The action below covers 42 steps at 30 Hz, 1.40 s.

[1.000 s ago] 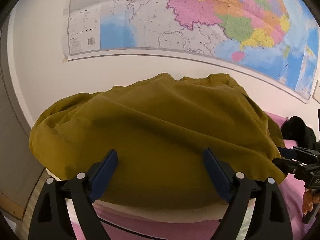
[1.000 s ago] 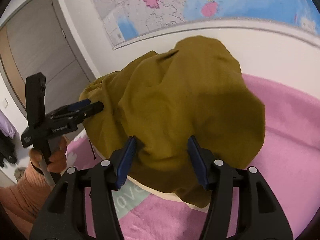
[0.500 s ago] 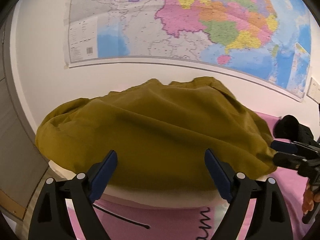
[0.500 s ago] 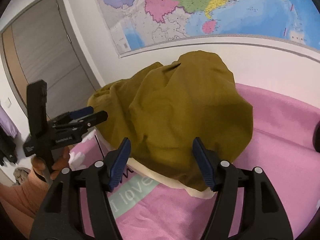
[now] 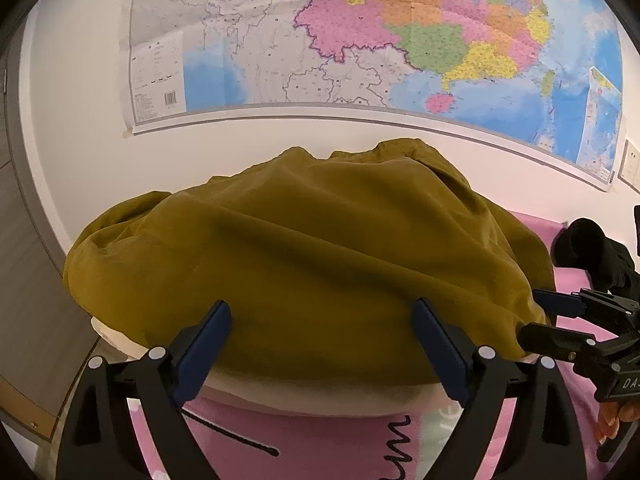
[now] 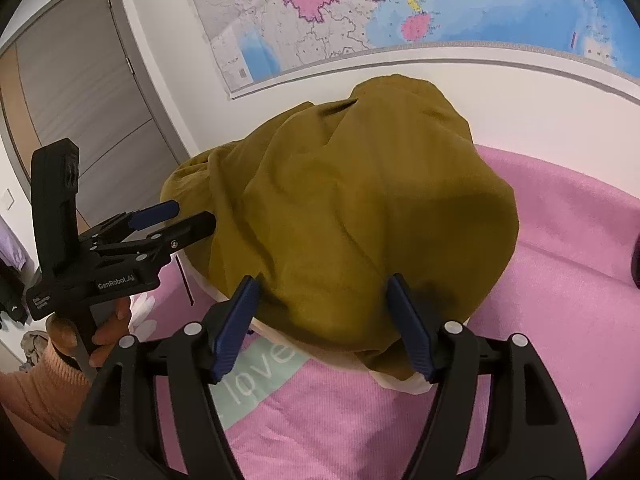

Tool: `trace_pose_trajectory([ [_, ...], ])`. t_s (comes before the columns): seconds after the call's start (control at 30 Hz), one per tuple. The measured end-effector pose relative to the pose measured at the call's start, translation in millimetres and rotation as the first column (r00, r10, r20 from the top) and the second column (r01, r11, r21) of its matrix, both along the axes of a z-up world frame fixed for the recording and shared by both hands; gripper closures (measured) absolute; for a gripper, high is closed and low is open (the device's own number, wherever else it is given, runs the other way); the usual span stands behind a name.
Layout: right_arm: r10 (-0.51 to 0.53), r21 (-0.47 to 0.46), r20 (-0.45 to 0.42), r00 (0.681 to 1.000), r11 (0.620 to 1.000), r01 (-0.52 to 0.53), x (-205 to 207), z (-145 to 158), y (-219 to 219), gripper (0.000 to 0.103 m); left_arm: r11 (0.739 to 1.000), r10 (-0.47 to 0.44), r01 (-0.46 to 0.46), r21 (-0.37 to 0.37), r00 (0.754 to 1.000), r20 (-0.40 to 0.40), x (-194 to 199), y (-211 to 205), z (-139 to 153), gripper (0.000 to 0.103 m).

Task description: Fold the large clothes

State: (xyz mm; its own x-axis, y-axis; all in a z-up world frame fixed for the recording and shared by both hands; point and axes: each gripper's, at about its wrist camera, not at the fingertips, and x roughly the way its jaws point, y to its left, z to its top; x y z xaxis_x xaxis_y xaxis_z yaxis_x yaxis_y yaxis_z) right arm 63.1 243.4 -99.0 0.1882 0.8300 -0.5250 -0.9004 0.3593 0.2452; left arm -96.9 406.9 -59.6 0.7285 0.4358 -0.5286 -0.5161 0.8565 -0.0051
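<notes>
— Wider on the right gripper point(image 6: 323, 279) than a second ago, and opening at this moment. Nothing pinched: only the near hem of the mustard garment point(image 6: 352, 208) between the pads, without pressure. Pulled back a touch on the left as well, with more of the pink bed cover point(image 5: 320, 448) and its lettering on show below the left gripper point(image 5: 320, 306).

— And on the left, wide or narrow?

— Wide. Spread to either side of the cloth's near edge, gripping nothing. Visible from the right-hand camera too, just beside the garment's left end; touching or not, cannot tell.

— Whereabouts of the garment?

— Heaped over a cream cushion point(image 5: 320, 396), on the pink cover, close against the wall under the map point(image 5: 360, 40). Draped down to the cushion's front rim, and past it at the right corner.

— Folded, then?

— Hard to call finished. Gathered into one rounded mound, so probably doubled over at least once and let go. No flat panel, no straight edges, deep creases across the top. Impossible to pick out sleeves or legs.

— Left to do?

— By the look of it: spread flat off the cushion, smooth out, fold again into a tidy stack. Possibly also deal with the dark bundle point(image 5: 592, 248) off to the right, if another piece of clothing; cannot tell.
</notes>
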Motion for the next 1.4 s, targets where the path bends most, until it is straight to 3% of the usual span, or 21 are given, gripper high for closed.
trace_pose_trajectory([
  [0.8,-0.040,0.074,0.021,0.999,0.997,0.039,0.8,23.8,-24.0,0.030,0.999,0.023,-0.020,-0.041,0.998,0.062,-18.2,-12.6,7.9,0.010],
  [1.07,-0.026,-0.013,0.016,1.000,1.000,0.026,-0.9,1.0,0.0,0.030,0.994,0.081,-0.078,-0.076,0.996,0.042,-10.1,-3.1,-1.1,0.009],
  [1.17,-0.014,0.004,0.012,1.000,1.000,0.014,-3.3,0.5,-4.5,0.024,0.994,0.090,-0.088,-0.069,0.995,0.033,-10.0,-5.2,-3.8,0.008],
  [1.4,-0.009,0.031,0.011,1.000,0.999,0.009,-8.7,13.1,-17.9,0.023,0.994,0.089,-0.086,-0.066,0.995,0.050,-15.1,-9.9,0.4,0.008],
])
